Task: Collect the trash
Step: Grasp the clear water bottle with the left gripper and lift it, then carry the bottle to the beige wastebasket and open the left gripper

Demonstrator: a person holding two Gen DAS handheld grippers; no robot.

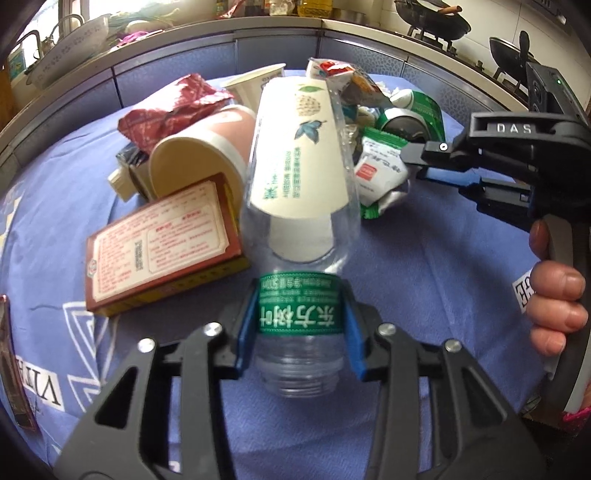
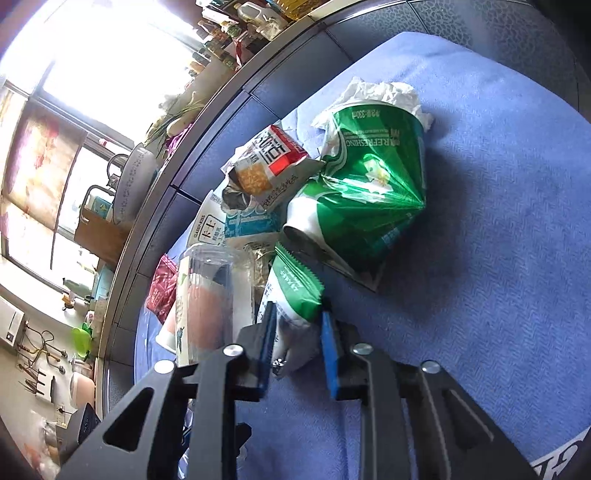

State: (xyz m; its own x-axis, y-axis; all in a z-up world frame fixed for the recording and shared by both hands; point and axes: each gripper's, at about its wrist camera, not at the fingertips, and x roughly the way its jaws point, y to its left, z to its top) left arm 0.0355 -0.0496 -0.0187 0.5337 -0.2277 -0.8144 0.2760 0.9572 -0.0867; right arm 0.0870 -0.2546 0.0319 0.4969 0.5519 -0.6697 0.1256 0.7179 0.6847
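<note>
My left gripper (image 1: 300, 325) is shut on the green-banded neck of a clear plastic bottle (image 1: 301, 177), held above the blue cloth (image 1: 424, 280). The bottle also shows in the right wrist view (image 2: 205, 295). My right gripper (image 2: 298, 349) has its blue pads on both sides of a green and white snack wrapper (image 2: 291, 291); in the left wrist view the gripper (image 1: 424, 162) touches that wrapper (image 1: 380, 170). A crushed green can (image 2: 369, 192), a cracker packet (image 2: 266, 166) and crumpled tissue (image 2: 376, 92) lie beyond it.
A red and cream carton (image 1: 162, 243), a paper cup (image 1: 199, 158), a dark red wrapper (image 1: 173, 107) and a white cup (image 1: 255, 85) lie left of the bottle. A kitchen counter with a basin (image 1: 70, 48) and woks (image 1: 432, 18) runs behind.
</note>
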